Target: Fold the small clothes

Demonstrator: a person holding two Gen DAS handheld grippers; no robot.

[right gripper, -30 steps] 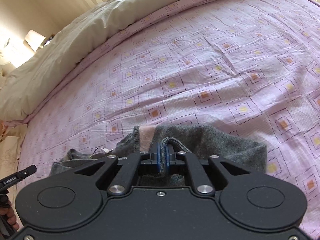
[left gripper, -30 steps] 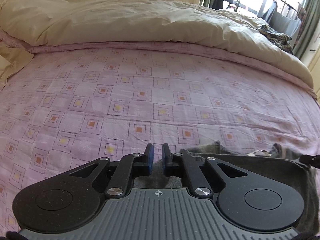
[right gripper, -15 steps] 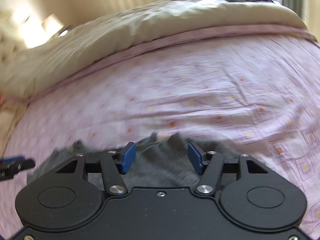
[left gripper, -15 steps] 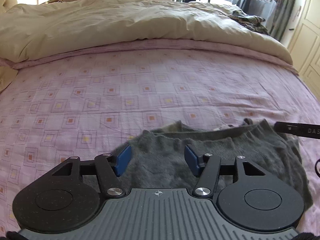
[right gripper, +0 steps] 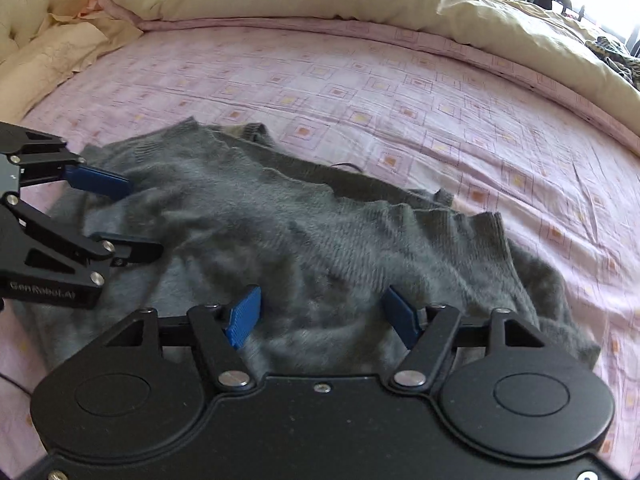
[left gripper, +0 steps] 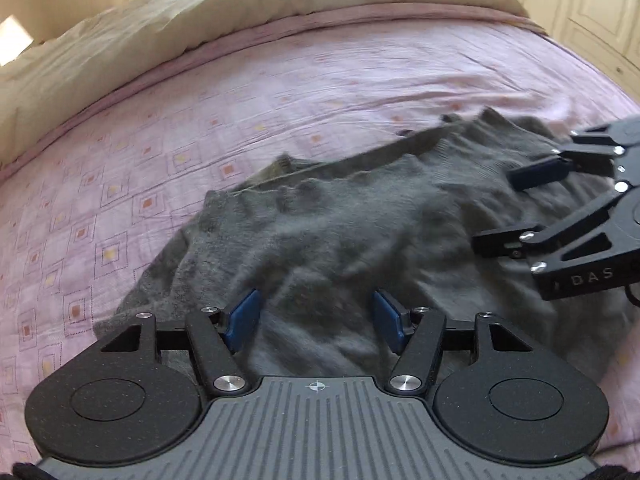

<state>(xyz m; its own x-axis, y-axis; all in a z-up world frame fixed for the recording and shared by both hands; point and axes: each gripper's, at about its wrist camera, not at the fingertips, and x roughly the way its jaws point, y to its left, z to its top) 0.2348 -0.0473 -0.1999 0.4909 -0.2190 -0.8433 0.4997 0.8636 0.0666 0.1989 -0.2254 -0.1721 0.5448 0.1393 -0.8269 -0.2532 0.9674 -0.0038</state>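
Observation:
A small grey knitted garment (left gripper: 328, 236) lies rumpled and folded over on the pink patterned bedsheet (left gripper: 200, 120). My left gripper (left gripper: 316, 322) hovers open over its near edge, nothing between the blue pads. In the right wrist view the same grey garment (right gripper: 304, 232) spreads below my right gripper (right gripper: 324, 318), which is open too. Each gripper shows in the other's view: the right gripper (left gripper: 520, 204) at the garment's right side, the left gripper (right gripper: 116, 216) at its left side, both with jaws apart above the cloth.
A beige duvet (left gripper: 200, 12) is bunched along the far side of the bed. A tufted headboard (right gripper: 24, 8) and cream pillows (right gripper: 52, 60) sit far left in the right wrist view. Dark patterned clothing (right gripper: 616, 56) lies on the duvet at far right.
Both grippers, shut on the garment's edge a second ago, have opened and let it go. They pulled back and up, and the garment now lies on the sheet.

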